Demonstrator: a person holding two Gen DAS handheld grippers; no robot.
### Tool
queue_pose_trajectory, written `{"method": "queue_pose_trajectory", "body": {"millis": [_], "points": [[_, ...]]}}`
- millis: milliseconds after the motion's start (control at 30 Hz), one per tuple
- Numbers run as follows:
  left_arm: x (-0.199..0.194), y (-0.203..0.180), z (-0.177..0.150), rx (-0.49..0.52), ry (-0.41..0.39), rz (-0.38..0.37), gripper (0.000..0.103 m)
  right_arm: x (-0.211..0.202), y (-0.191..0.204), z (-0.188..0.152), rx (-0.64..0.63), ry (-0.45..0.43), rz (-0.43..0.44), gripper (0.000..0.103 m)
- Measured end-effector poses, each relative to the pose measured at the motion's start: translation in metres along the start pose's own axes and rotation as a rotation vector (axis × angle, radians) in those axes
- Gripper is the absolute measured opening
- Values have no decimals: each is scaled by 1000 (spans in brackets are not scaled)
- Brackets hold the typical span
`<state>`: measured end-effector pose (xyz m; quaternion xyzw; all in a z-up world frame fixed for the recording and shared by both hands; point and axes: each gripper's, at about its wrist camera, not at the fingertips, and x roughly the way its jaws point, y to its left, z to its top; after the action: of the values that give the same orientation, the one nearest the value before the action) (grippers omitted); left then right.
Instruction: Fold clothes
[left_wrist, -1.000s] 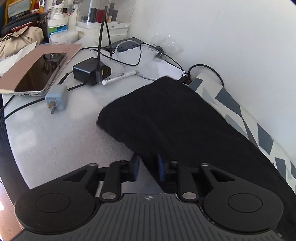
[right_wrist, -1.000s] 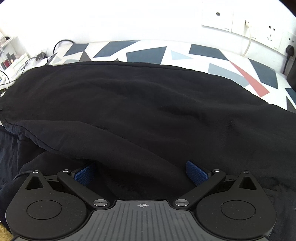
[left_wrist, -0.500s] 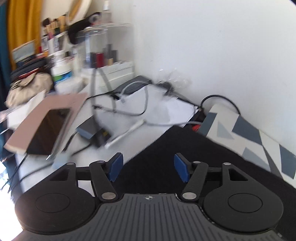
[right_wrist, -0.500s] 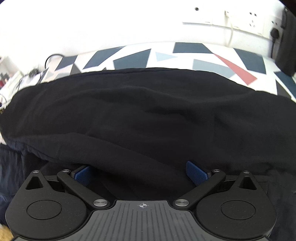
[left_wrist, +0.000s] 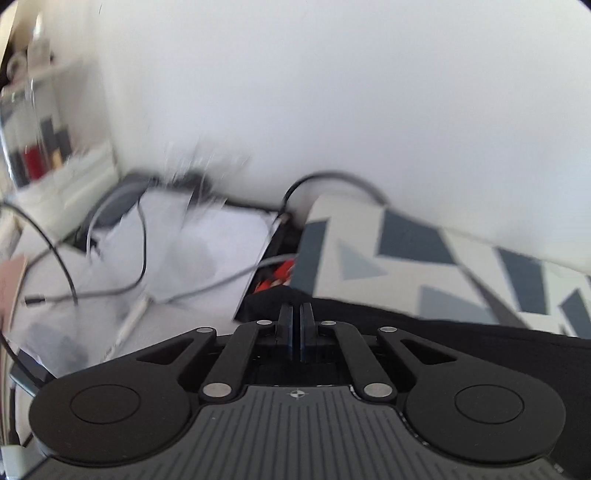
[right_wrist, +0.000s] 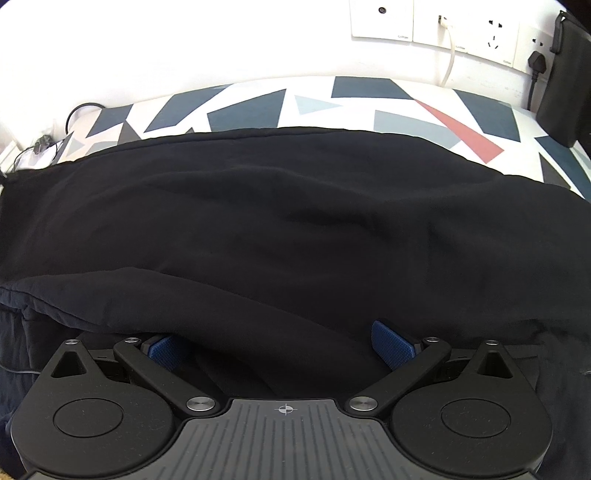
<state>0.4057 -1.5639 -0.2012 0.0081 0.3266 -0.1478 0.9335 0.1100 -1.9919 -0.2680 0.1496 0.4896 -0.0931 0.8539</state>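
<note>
The black garment (right_wrist: 295, 229) lies spread wide across a table covered by a cloth with grey, blue and red triangles (right_wrist: 388, 107), whose patterned strip shows along the far side next to the white wall. In the right wrist view the fabric fills nearly the whole width, with a thick folded edge running from the left side down toward the right gripper (right_wrist: 284, 347).

The right gripper stands wide open. Its two blue pads (right_wrist: 391, 347) sit far apart, and a fold of the black garment bulges between them; the left pad is partly covered by the cloth, and the pads do not press on it.

The left gripper (left_wrist: 295, 321) is shut, its two blue pads pressed flat together. Its tips sit right at the corner of the black garment (left_wrist: 461, 332), by the end of the patterned cloth (left_wrist: 406, 266). Whether a thin bit of fabric is pinched between the pads cannot be told, since the picture is blurred and the tips overlap the dark cloth.

Beyond the left gripper the table (left_wrist: 122, 306) holds a jumble of white paper (left_wrist: 207, 240), grey and black cables (left_wrist: 110, 291) and a clear organiser (left_wrist: 40, 147) against the wall, all smeared by blur. In the right wrist view, wall sockets (right_wrist: 436, 22) sit above the table.
</note>
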Motion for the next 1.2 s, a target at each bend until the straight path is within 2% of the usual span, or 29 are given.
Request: {"method": "queue_pose_trajectory", "body": {"millis": [33,100,200,267,300,367,433,467,567,633,767,867,1033,1100,1200], "points": [[-16,0,1,-11,-64,-47,3,1,0,0,-1,1,-2,102],[-42,1,1,-21,-152,-81,3,2,0,0,-4,4,-5,102],[-39,12,-5,-31,-85,-3,4,4,1,0,-13,5,-11,102],[-20,20,-14,-17,1,73,6,6,2,-1,-19,6,-15,102],[-10,20,-17,4,36,119,9,6,2,-1,-25,8,-18,102],[-4,17,-18,31,55,192,24,7,3,-1,-36,13,-21,102],[-13,11,-13,-9,11,150,53,6,2,-1,-32,15,-16,102],[-18,6,-11,-23,-7,115,58,5,1,-1,-30,15,-13,102],[-27,-26,-11,37,11,-8,61,1,-2,0,-17,11,-3,102],[-25,-53,-17,87,51,-87,69,-5,-6,2,9,-3,10,102],[-10,-111,-33,154,145,-219,80,-25,-18,8,92,-37,48,102],[5,-148,-49,199,203,-252,83,-44,-34,9,146,-74,74,102],[28,-186,-65,282,284,-209,87,-83,-80,13,252,-183,30,102],[35,-195,-66,289,303,-213,88,-98,-110,16,322,-233,-21,102],[42,-208,-68,296,309,-206,94,-104,-155,19,415,-283,-149,102]]}}
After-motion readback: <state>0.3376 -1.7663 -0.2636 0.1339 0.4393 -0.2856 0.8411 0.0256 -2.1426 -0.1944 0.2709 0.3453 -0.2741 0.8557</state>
